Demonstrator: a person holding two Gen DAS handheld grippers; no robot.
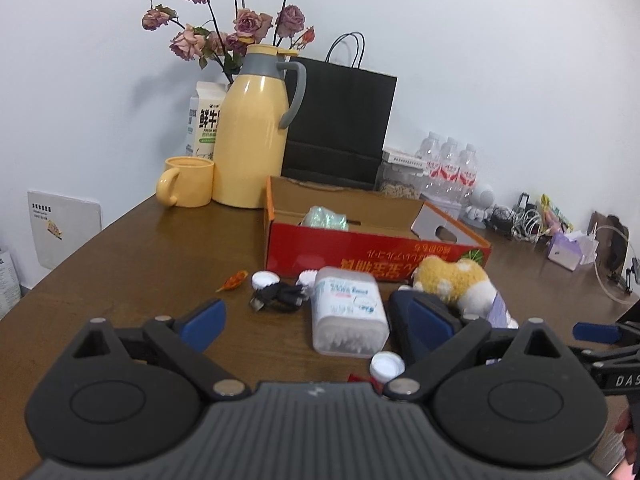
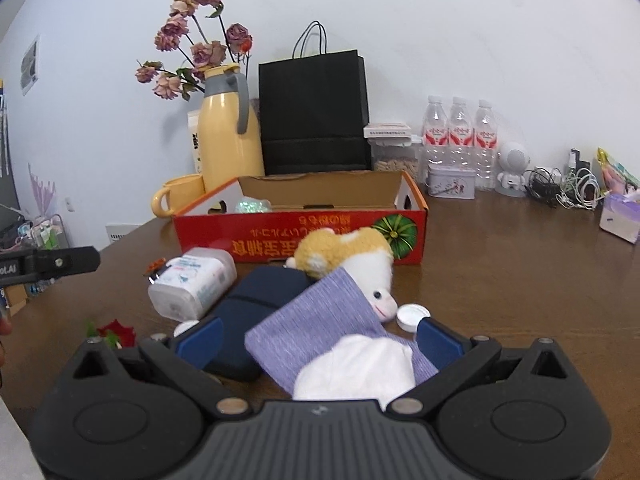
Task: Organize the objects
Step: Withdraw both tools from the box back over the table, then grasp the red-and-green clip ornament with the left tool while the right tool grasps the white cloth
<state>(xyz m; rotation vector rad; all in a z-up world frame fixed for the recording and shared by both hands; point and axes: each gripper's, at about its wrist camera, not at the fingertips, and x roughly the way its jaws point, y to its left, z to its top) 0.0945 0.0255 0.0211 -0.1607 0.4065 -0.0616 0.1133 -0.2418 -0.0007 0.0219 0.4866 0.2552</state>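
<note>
Desk: brown wood (image 1: 140,248), white wall behind.
Left gripper (image 1: 308,328): jaws wide apart, empty; cotton swab box (image 1: 348,312) lies between them.
Right gripper (image 2: 320,338): jaws wide apart, straddling purple tissue pack (image 2: 320,320), not clamped.
Plush toy (image 2: 344,252): at 12 o'clock beyond the pack, touching red cardboard box (image 2: 300,236).

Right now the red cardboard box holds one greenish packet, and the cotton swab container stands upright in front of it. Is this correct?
Not quite. The cotton swab container lies on its side on the table, not upright; the left wrist view shows this. The rest holds: the red cardboard box behind it holds one greenish packet.
</note>
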